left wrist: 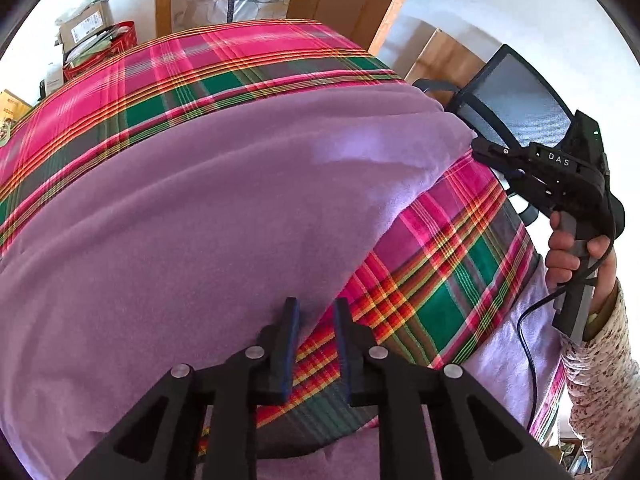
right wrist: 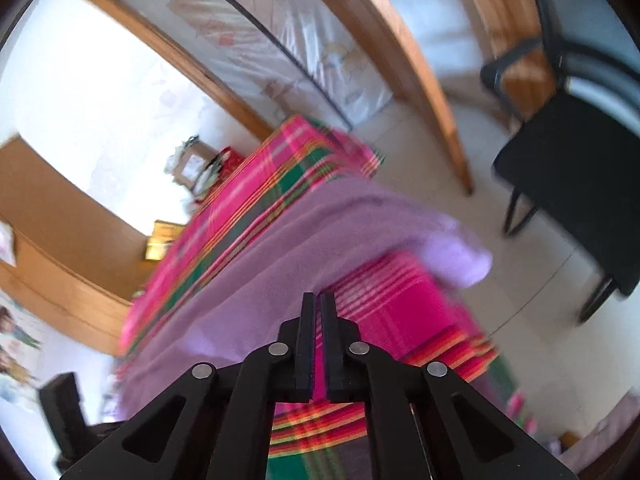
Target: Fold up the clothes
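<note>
A purple fleece garment [left wrist: 224,208] lies spread over a table with a pink and green plaid cloth [left wrist: 436,280]. My left gripper [left wrist: 317,310] is open at the garment's near right edge, which runs between its fingers. At the garment's far right corner, a hand in a floral sleeve holds my right gripper [left wrist: 480,150]. In the right wrist view, which is blurred, the right gripper [right wrist: 318,300] is shut with only a thin slit between its fingers. It hovers over the garment's [right wrist: 280,248] edge, and nothing shows in the slit.
A black mesh chair [left wrist: 516,96] stands off the table's right side, also the black chair [right wrist: 568,168] on the tiled floor. Cardboard boxes and a red bag [left wrist: 96,40] sit beyond the table's far left. A wooden door frame [right wrist: 420,80] is behind.
</note>
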